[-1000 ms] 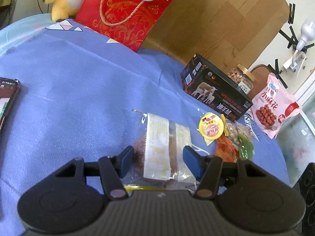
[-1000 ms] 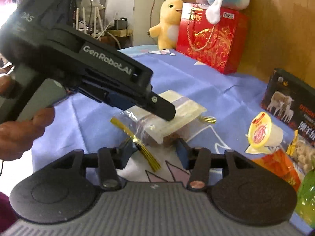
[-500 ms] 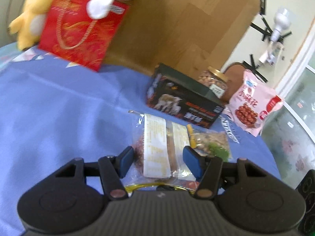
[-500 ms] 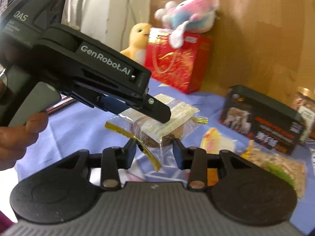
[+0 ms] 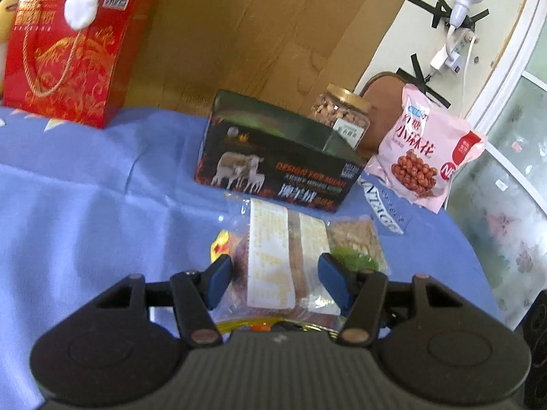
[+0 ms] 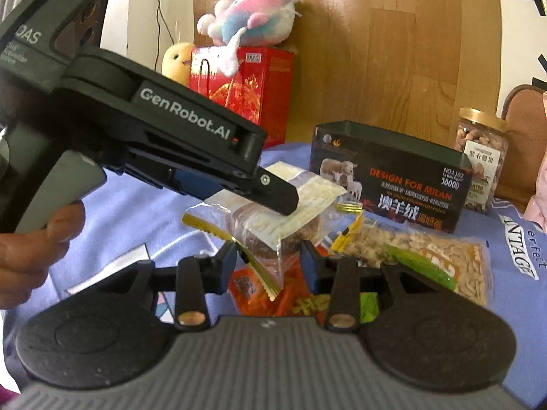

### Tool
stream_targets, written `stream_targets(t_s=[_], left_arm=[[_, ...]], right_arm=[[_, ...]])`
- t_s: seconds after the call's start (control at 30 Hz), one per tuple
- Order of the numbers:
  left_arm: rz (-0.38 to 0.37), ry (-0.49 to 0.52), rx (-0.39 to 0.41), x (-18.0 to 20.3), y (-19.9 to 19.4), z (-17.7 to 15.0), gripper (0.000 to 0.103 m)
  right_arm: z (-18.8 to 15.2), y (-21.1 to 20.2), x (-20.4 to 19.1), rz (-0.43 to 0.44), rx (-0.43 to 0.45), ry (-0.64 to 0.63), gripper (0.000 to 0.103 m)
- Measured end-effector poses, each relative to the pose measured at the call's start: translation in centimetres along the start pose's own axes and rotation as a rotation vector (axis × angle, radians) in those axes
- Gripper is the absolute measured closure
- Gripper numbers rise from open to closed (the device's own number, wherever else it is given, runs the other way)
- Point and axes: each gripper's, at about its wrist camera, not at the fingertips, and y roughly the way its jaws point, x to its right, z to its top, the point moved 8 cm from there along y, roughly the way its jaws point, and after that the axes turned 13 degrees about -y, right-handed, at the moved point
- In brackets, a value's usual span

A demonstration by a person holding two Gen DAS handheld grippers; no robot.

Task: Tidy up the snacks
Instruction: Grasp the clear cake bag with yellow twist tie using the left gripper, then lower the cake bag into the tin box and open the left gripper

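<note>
My left gripper (image 5: 276, 276) is shut on a clear bag holding a brown round cake with a white label (image 5: 273, 259), held in the air above the blue cloth. In the right wrist view the same bag (image 6: 273, 218) hangs from the left gripper's fingers (image 6: 277, 194). My right gripper (image 6: 269, 263) has its jaws on either side of the bag's lower part, apparently closed on it. Below lie a bag of pale seeds with a green strip (image 6: 420, 259), orange packets (image 6: 249, 287) and a yellow jelly cup (image 5: 220, 244).
A dark box with sheep on it (image 5: 277, 167) stands behind, with a nut jar (image 5: 342, 116) and a pink snack bag (image 5: 424, 150) to its right. A red gift bag (image 5: 68, 58) with plush toys (image 6: 249, 17) stands at the back left. The table's right edge (image 5: 478, 273) is close.
Both grippers have lifted the cake bag off the cloth and carried it right, toward the dark box and over the seed bag. The jelly cup is now partly hidden behind the bag.
</note>
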Motion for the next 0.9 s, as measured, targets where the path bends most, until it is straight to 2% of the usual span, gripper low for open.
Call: stream_targets(t_s=[0.17,0.3,0.53,0.67,0.77,0.8,0.9], left_arm=[[-0.028,0.034,0.043,2.2,0.2,3.4,0.047],[-0.051,0.062,0.066,4.2,1.9,6.7,0.047],[-0.091,0.043,0.03,6.9,8.5,11.6,0.047],[-0.106,0.034,0.009,7.7,12.5,12.4,0.047],[-0.086,0.032,-0.01,7.6,14.8,12.3,0.047],[-0.083,0.024,-0.025,7.4,15.4,12.1,0.047],[-0.093,0.013,-0.053,6.9,15.3,11.2,0.047]], right_arm=[[2.4,0.3,2.6,-0.031,0.066,0.001,0.06],[4.1,1.3,5.9,-0.065,0.093,-0.002,0.06],[4.9,4.6,13.3,-0.103,0.064,0.062,0.06],[4.0,6.1,16.5,-0.126,0.026,0.112,0.059],[2.8,6.8,17.6,-0.162,0.002,0.162,0.056],[2.5,6.7,17.9,-0.169,0.009,0.179,0.053],[2.0,5.5,17.8,-0.17,0.034,0.215,0.053]])
